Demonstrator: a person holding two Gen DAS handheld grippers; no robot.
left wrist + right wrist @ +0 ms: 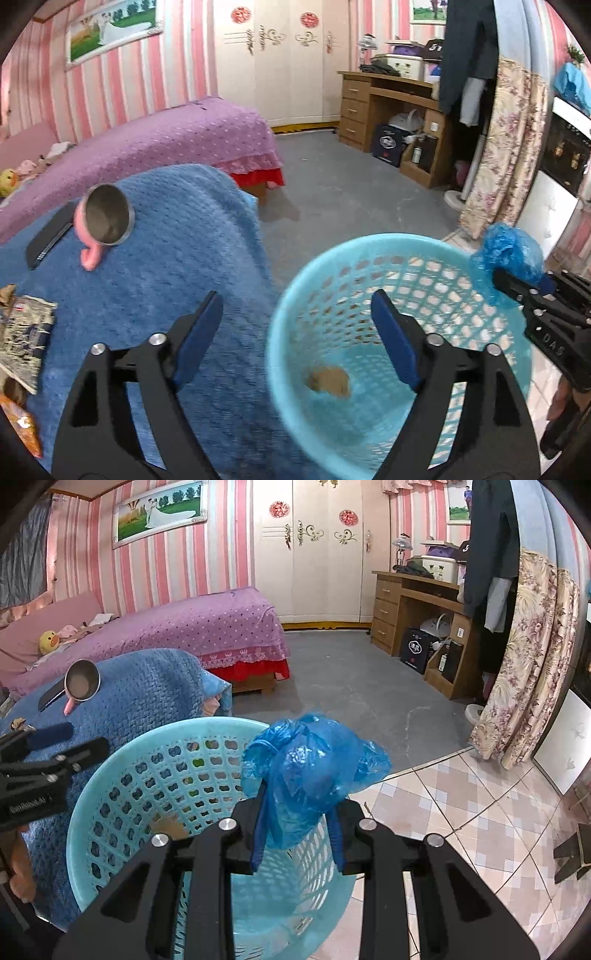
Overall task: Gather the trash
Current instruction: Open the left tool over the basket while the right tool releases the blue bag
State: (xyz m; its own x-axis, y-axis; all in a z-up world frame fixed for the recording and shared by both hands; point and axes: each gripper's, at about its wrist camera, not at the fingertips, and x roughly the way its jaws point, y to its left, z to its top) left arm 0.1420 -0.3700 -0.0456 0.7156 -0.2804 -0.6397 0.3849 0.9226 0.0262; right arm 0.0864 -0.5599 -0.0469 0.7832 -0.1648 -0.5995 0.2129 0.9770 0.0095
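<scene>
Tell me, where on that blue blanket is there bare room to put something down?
The blue blanket is bare between the pink-handled mug and the basket. Its left edge is crowded: a dark flat device and snack wrappers.

A pink-handled metal mug (105,218) lies tipped on its side on the blue blanket (177,258), just beside a black remote (48,240). Behind stand a purple-covered bed (192,627), a wooden desk (417,605) and a white wardrobe (314,550).
</scene>
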